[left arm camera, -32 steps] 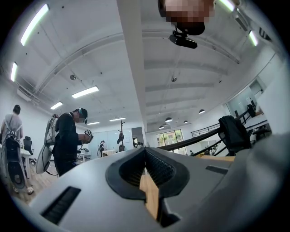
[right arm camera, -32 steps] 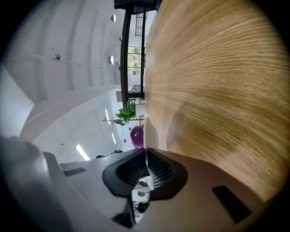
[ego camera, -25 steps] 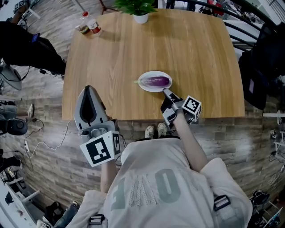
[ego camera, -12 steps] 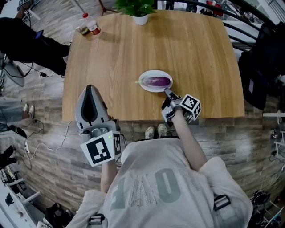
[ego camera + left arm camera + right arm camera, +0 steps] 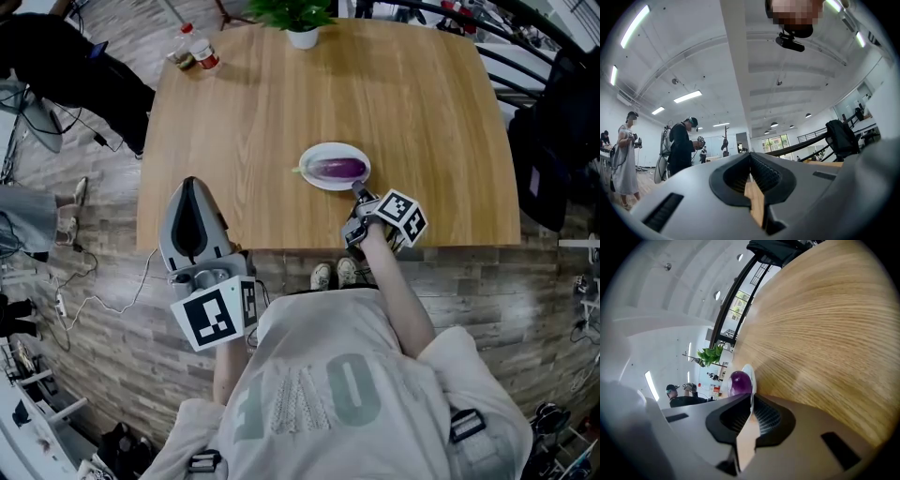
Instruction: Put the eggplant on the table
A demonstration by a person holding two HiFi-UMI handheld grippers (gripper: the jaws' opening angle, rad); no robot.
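A purple eggplant (image 5: 337, 169) lies on a small white plate (image 5: 314, 154) near the front middle of the wooden table (image 5: 281, 103). My right gripper (image 5: 357, 189) is shut and empty, its tips just short of the plate's near right rim. In the right gripper view the eggplant (image 5: 739, 382) and plate (image 5: 749, 372) show right beyond the closed tips (image 5: 751, 397). My left gripper (image 5: 190, 185) hovers over the table's front left edge, shut with nothing in it. The left gripper view points up at the ceiling past its joined tips (image 5: 750, 156).
A potted plant (image 5: 300, 21) stands at the table's far edge, and bottles (image 5: 193, 51) at the far left corner. A dark jacket on a chair (image 5: 561, 122) is at the right. Another person (image 5: 66, 56) is at the far left.
The head view has shifted a little. My right gripper stays at the plate's near rim and the left one has barely moved. The person at far left has moved.
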